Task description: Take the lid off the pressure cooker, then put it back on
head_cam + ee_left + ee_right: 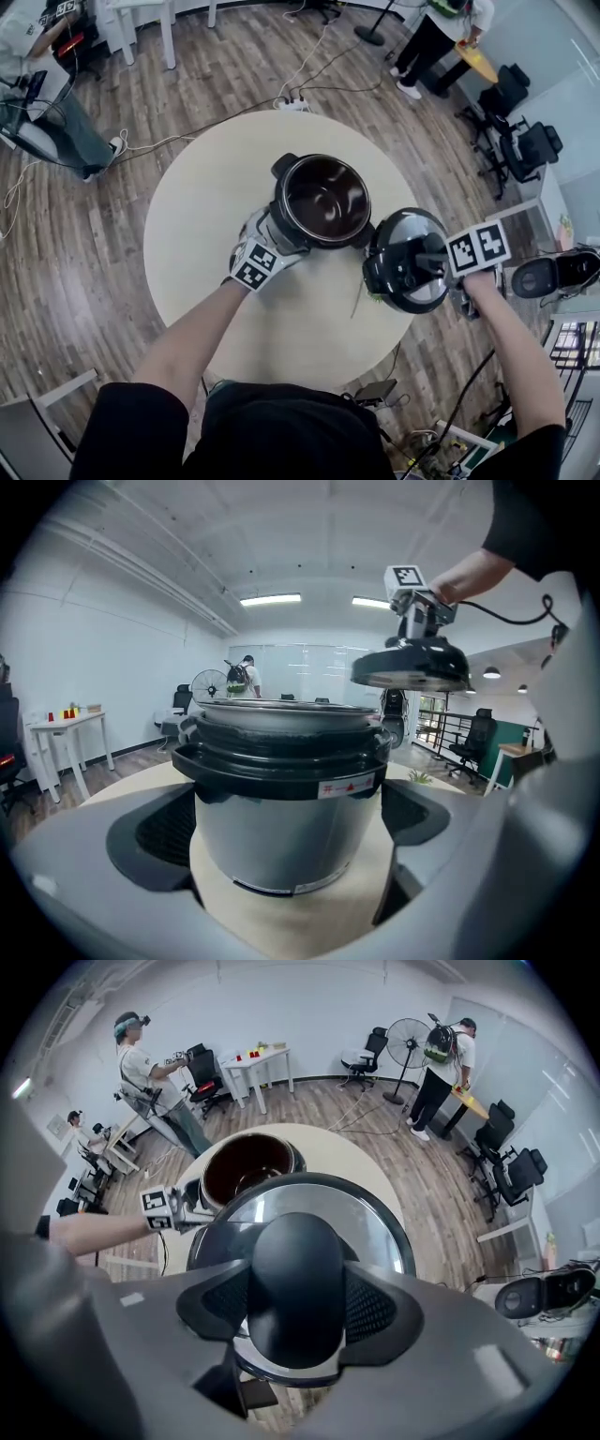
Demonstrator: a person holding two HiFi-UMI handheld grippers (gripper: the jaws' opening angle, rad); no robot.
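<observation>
Your left gripper (292, 832) clamps the open silver pressure cooker (323, 202) body, while your right gripper (298, 1302) grips the round steel lid (373, 1227) by its black knob (296, 1260).

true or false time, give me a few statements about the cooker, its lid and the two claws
1. The round steel lid with a black rim sits shut on the silver-and-black pressure cooker. False: the right claw holds it by its black knob, off beside the cooker.
2. The cooker's body stands between the left claw's jaws. True.
3. The cooker stands on a square metal cart. False: it stands on the round beige table.
4. The cooker's top is open. True.
</observation>
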